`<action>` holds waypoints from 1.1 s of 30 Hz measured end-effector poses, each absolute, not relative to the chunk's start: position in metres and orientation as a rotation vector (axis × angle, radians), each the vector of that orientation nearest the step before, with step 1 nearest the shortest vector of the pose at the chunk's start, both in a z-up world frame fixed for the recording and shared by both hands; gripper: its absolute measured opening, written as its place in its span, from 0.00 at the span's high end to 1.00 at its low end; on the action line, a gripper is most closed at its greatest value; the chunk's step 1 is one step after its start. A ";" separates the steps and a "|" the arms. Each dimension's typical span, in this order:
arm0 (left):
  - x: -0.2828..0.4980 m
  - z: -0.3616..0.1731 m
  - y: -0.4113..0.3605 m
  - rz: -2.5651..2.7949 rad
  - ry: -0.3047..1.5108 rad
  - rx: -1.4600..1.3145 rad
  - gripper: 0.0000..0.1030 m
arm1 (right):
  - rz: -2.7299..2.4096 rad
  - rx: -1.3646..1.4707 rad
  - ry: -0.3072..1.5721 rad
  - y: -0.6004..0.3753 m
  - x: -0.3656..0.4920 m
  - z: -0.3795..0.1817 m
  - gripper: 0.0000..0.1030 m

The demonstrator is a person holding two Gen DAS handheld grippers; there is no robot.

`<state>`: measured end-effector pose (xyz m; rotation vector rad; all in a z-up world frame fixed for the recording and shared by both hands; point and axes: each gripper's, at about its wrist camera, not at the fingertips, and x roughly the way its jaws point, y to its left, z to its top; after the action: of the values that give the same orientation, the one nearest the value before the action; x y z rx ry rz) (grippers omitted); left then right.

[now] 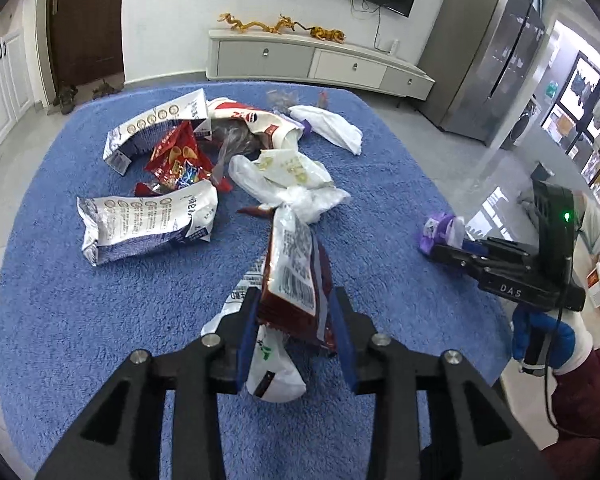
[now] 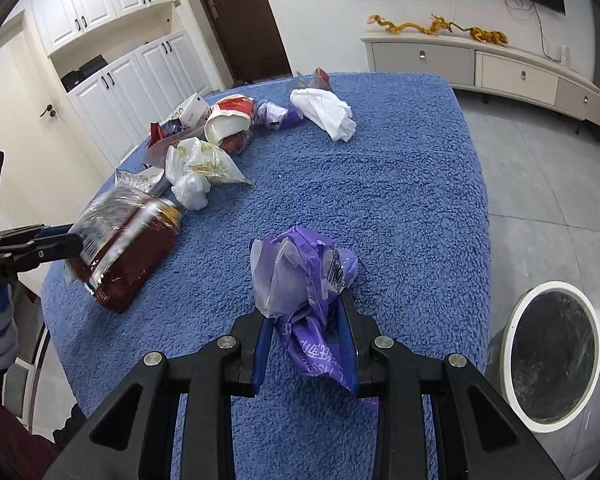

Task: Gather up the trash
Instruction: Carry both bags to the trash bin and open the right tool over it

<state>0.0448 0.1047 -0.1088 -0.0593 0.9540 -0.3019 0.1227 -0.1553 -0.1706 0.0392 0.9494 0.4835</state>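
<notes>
The left gripper (image 1: pixel 296 312) pinches a glossy dark-red snack bag (image 1: pixel 296 272), crinkled, its long axis running straight ahead beyond the fingertips. The right gripper (image 2: pixel 306 320) pinches a crumpled purple plastic bag (image 2: pixel 304 276), soft and bunched upward. Both hover over the fuzzy blue cloth (image 2: pixel 400 200). Two silver printed pouches (image 1: pixel 140 220) lie ahead-left. A round white-rimmed bin (image 2: pixel 552 356) stands right.

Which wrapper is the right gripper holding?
The purple plastic bag, pinched in the right gripper; the dark red packet is in the left gripper.
</notes>
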 end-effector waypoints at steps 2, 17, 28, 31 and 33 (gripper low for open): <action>0.042 -0.108 0.101 -0.300 0.949 -0.036 0.69 | 0.482 0.041 0.947 -0.156 0.121 -0.170 0.71; 0.056 -0.095 0.079 -0.282 0.894 0.072 0.69 | 0.473 0.064 0.938 -0.161 0.114 -0.172 0.71; 0.070 -0.108 0.049 -0.351 0.940 0.102 0.88 | 0.487 0.092 0.940 -0.162 0.118 -0.177 0.70; 0.073 -0.113 0.047 -0.336 0.946 0.088 0.97 | 0.487 0.101 0.927 -0.163 0.116 -0.176 0.73; 0.072 -0.109 0.045 -0.329 0.927 0.085 0.98 | 0.489 0.104 0.910 -0.165 0.113 -0.173 0.75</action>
<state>0.0722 0.0452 -0.1092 0.0847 0.9271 -0.3293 0.1132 -0.1648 -0.1730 0.1038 0.9104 0.4886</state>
